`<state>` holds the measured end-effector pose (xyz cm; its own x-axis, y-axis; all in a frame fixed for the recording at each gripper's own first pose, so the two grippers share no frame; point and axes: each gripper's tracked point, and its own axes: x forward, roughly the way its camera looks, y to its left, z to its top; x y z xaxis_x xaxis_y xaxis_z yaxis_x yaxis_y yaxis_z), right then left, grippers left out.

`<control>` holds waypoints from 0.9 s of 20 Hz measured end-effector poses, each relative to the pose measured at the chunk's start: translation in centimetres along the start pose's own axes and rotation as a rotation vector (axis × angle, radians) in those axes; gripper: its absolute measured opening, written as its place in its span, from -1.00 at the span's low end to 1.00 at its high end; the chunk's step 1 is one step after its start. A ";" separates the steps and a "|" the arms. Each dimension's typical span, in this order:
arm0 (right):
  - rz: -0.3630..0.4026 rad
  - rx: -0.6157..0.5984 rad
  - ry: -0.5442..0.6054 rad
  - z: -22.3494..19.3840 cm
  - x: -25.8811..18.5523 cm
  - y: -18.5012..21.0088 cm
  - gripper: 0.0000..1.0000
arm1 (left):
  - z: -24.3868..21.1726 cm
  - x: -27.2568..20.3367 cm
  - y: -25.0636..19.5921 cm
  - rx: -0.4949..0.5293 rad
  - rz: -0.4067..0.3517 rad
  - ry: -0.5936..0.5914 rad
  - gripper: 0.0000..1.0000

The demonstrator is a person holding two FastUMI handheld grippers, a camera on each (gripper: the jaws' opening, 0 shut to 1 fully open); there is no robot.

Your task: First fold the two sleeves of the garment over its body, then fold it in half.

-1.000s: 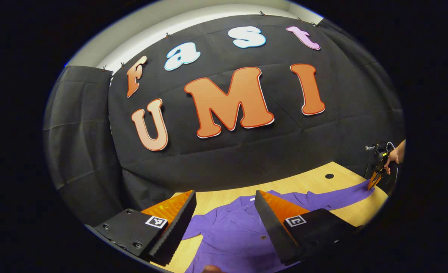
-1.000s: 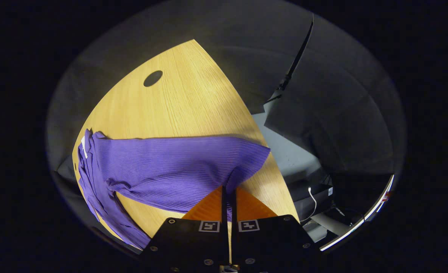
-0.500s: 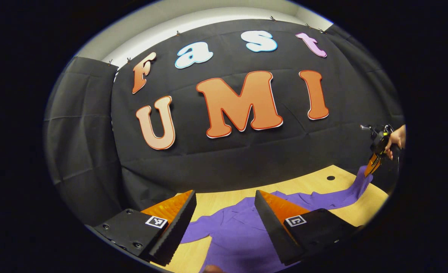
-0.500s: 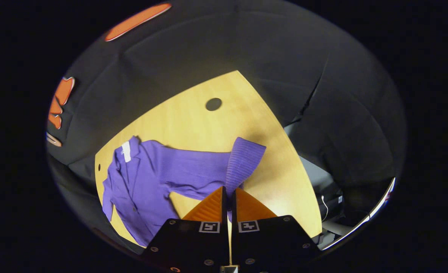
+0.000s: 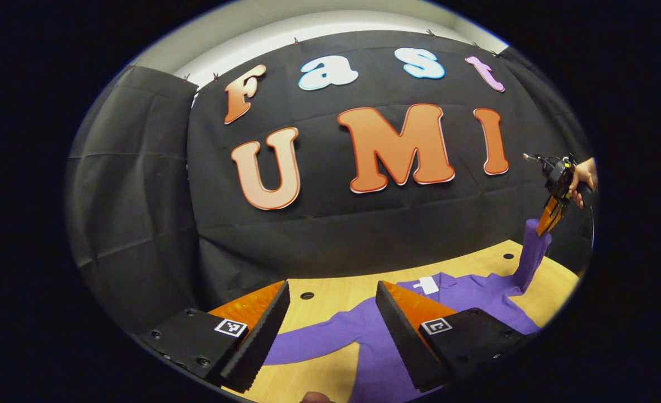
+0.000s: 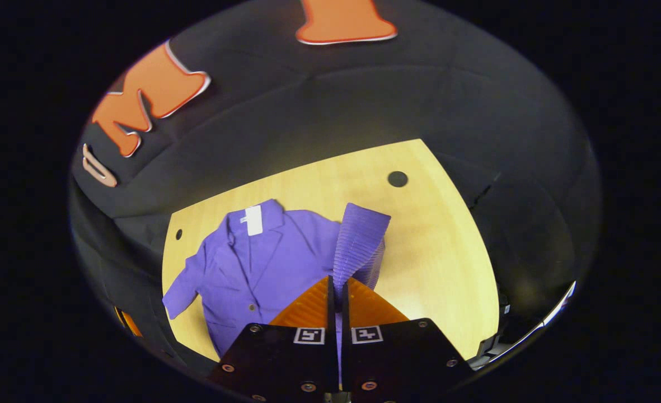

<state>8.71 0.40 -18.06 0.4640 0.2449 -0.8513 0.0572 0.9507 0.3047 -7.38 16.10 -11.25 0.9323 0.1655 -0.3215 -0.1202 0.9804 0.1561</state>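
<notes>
A purple button-front garment [image 6: 263,257] with a white neck label lies face up on the wooden table [image 6: 436,252]. My right gripper [image 6: 338,282] is shut on one sleeve [image 6: 358,240] and holds it raised above the table beside the body. In the left gripper view that same right gripper [image 5: 548,221], held by a hand, lifts the sleeve [image 5: 529,257] at the far right. My left gripper [image 5: 333,313] stands open above the near part of the garment [image 5: 464,291], with the other sleeve [image 5: 313,338] lying flat between its fingers' lines.
Small round holes [image 6: 397,179] mark the tabletop near its far edge. The black cloth wall [image 5: 364,235] rises right behind the table. Bare wood lies to the right of the garment in the right gripper view.
The right gripper has lifted the sleeve off the table and swung it up and toward the garment's body. The left gripper has shifted sideways, staying open.
</notes>
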 end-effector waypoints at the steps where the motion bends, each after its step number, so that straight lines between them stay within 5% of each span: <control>1: 0.009 -0.018 -0.001 0.2 -0.1 1.7 -0.94 | -0.6 0.0 1.5 0.000 0.015 0.008 0.93; 18: 0.208 -0.307 0.049 -1.7 2.4 29.1 -0.94 | -7.4 0.4 18.6 -0.027 0.206 0.113 0.93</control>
<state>9.98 28.92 -11.92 0.3943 0.4409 -0.8063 -0.3053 0.8904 0.3376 -11.72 35.17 -15.40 0.8432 0.3722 -0.3879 -0.3148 0.9268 0.2049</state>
